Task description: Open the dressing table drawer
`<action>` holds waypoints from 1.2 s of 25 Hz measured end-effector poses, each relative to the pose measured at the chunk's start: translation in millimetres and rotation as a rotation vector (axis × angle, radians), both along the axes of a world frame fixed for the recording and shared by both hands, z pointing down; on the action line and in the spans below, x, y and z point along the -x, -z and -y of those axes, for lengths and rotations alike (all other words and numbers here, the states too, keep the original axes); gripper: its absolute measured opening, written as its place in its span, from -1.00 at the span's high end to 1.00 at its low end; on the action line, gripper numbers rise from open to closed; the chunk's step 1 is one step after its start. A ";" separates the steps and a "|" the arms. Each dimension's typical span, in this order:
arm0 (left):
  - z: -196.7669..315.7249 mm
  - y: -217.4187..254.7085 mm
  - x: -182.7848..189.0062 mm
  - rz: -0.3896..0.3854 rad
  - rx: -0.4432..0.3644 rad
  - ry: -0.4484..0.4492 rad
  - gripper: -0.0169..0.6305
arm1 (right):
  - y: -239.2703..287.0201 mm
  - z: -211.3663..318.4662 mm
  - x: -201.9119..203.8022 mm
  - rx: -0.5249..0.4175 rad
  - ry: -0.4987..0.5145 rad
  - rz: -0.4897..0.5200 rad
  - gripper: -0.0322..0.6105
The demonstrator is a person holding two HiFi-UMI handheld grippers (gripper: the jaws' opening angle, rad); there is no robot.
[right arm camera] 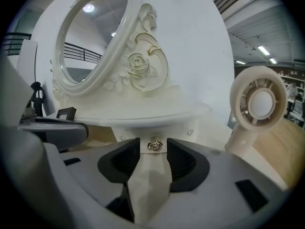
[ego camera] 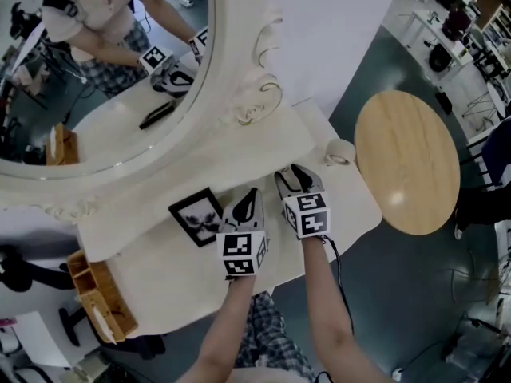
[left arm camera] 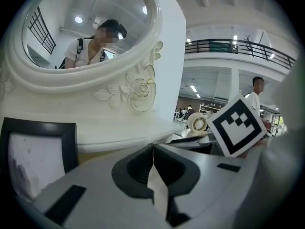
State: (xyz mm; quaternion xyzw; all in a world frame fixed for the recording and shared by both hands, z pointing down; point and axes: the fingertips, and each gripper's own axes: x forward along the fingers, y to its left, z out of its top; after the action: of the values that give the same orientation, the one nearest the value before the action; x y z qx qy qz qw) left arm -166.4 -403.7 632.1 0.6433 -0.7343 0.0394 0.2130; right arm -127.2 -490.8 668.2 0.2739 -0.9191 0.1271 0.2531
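Observation:
The white dressing table (ego camera: 160,270) carries an ornate oval mirror (ego camera: 104,78) on a raised base. In the right gripper view a small drawer front (right arm camera: 178,132) sits under the base's ledge, with a little gold knob (right arm camera: 154,145) on it. My right gripper (right arm camera: 154,150) is level with the knob, its jaws a short way apart on either side and the pads clear of it. In the head view the right gripper (ego camera: 291,171) points at the mirror base. My left gripper (ego camera: 252,191) lies beside it on the tabletop. The left gripper (left arm camera: 152,149) is shut with nothing held.
A black picture frame (ego camera: 197,215) lies flat left of the left gripper. A roll of white tape (ego camera: 340,152) stands at the table's right corner. A round wooden table (ego camera: 407,162) is to the right. A wooden organiser (ego camera: 96,294) sits at the left edge.

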 end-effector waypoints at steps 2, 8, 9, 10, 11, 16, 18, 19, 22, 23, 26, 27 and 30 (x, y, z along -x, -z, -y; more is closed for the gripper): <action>0.5 0.6 -0.3 0.000 0.001 -0.001 0.86 | -4.0 1.0 0.4 0.013 -0.004 -0.013 0.32; 3.0 1.2 0.6 -0.001 0.003 -0.002 0.86 | -9.8 3.6 1.8 0.017 -0.012 -0.023 0.52; 3.3 1.4 0.7 -0.001 0.002 -0.003 0.86 | -9.7 3.5 2.0 0.016 -0.014 -0.022 0.56; 3.4 1.5 0.8 -0.001 0.002 -0.003 0.86 | -9.6 3.4 2.1 0.014 -0.016 -0.020 0.56; 3.1 1.4 0.8 -0.001 0.003 -0.003 0.86 | -9.4 3.3 2.0 0.012 -0.018 -0.018 0.56; 0.0 0.2 3.0 0.000 0.004 0.002 0.86 | -10.2 2.4 1.6 0.008 -0.021 -0.011 0.57; -1.3 -0.3 3.7 0.001 0.007 0.004 0.86 | -10.2 2.2 0.5 0.007 -0.024 -0.012 0.57; -2.1 -0.4 3.9 0.000 0.008 0.006 0.86 | -9.9 1.7 -0.6 0.006 -0.027 -0.011 0.57; -4.2 -0.9 4.2 -0.003 0.009 0.012 0.86 | -9.1 -0.8 -5.4 0.007 -0.033 -0.009 0.57; -4.8 -1.1 4.2 -0.003 0.010 0.014 0.86 | -8.9 -1.6 -7.1 0.008 -0.034 -0.009 0.57; -6.5 -1.9 3.6 -0.002 0.011 0.016 0.86 | -8.9 -4.5 -13.0 0.009 -0.034 -0.011 0.58; -7.1 -2.5 3.1 -0.002 0.013 0.016 0.86 | -9.0 -5.6 -15.2 0.009 -0.035 -0.011 0.58; -10.0 -4.3 2.7 -0.004 0.016 0.020 0.86 | -9.2 -9.5 -19.8 0.009 -0.037 -0.012 0.58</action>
State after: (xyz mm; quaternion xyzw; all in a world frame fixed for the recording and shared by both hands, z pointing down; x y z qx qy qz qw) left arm -169.1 -393.7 636.4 0.6342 -0.7400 0.0422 0.2200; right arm -107.5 -481.3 677.4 0.2903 -0.9119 0.1341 0.2574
